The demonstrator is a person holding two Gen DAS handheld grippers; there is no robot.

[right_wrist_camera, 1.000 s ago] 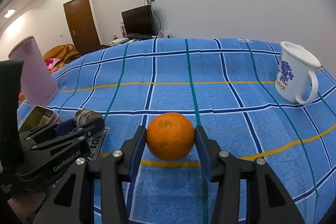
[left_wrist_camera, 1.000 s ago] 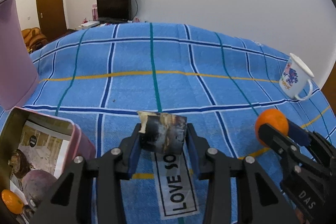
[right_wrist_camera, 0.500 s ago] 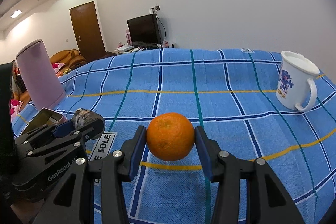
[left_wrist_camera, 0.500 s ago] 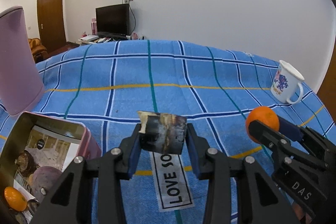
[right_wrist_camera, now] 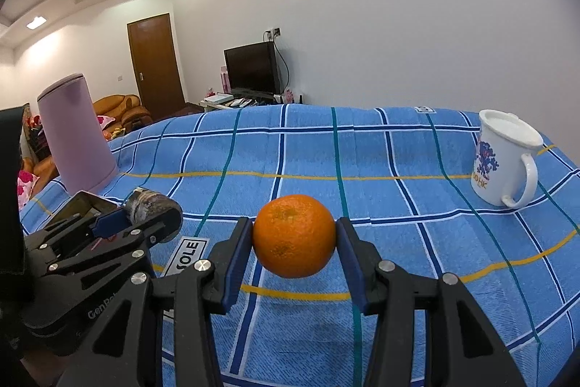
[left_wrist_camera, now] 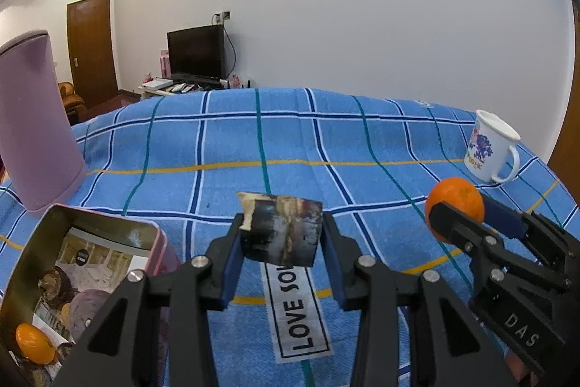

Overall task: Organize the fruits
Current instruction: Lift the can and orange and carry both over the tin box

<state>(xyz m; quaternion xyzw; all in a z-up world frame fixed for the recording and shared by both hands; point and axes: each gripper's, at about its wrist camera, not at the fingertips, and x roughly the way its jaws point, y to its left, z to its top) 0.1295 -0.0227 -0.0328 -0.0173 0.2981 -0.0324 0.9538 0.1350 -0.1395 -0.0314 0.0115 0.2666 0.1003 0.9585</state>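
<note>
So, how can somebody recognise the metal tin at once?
On the blue checked cloth, look just in front of the tall pink container. The open tin sits there: pink outside, and the only thing with fruit inside.

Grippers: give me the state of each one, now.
Left gripper: shut on a dark stub, lifted off the cloth.
Right gripper: shut on an orange, lifted off the cloth.

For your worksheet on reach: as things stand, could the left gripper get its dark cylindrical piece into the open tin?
Probably yes. The left gripper, shut on the dark cylindrical piece, is just right of the open tin. The tin's mouth is uncovered, nothing lies between them, and the right gripper with its orange is on the opposite side.
</note>
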